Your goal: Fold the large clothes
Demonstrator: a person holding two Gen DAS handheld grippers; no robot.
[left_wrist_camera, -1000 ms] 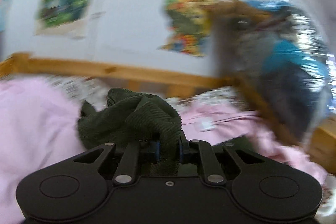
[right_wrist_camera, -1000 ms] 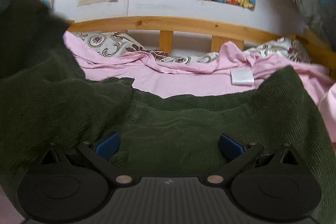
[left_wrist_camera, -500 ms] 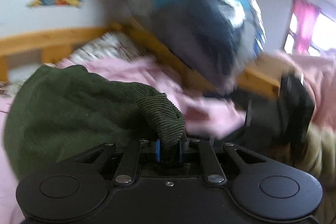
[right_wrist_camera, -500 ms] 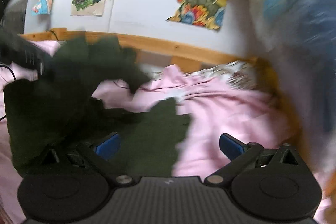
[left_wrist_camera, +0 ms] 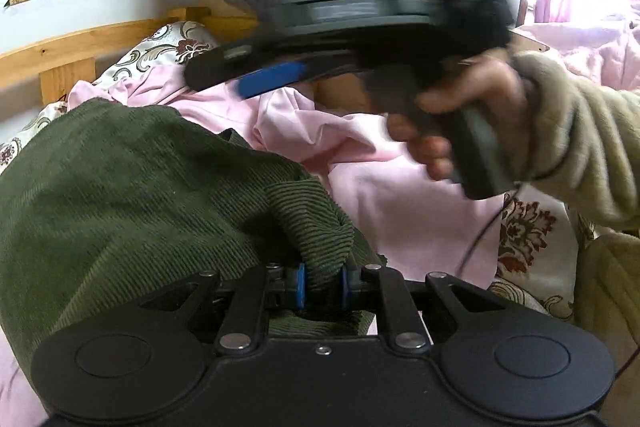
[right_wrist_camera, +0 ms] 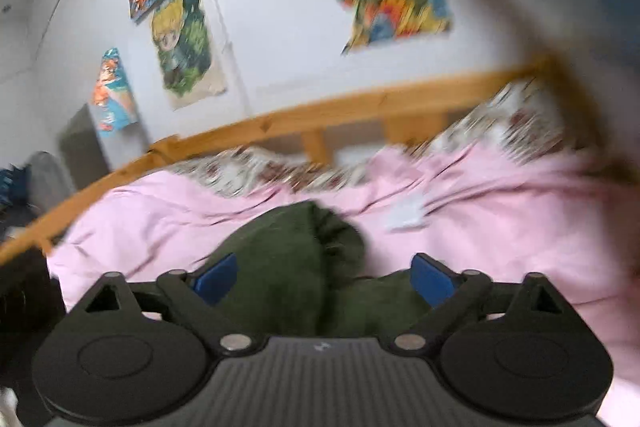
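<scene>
The left hand-held gripper (left_wrist_camera: 322, 285) pinches a fold of the green corduroy garment (left_wrist_camera: 132, 187), which lies heaped on the bed's pink sheet (left_wrist_camera: 400, 195). The right hand-held gripper (right_wrist_camera: 324, 277), jaws closing, hovers above the garment without touching it.

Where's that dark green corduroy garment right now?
The green corduroy garment lies bunched on the pink sheet, one fold pinched in the left gripper, near the wooden bed rail.

No readable text, wall posters (right_wrist_camera: 180, 43) show cartoon art only, lettering blurred
</scene>
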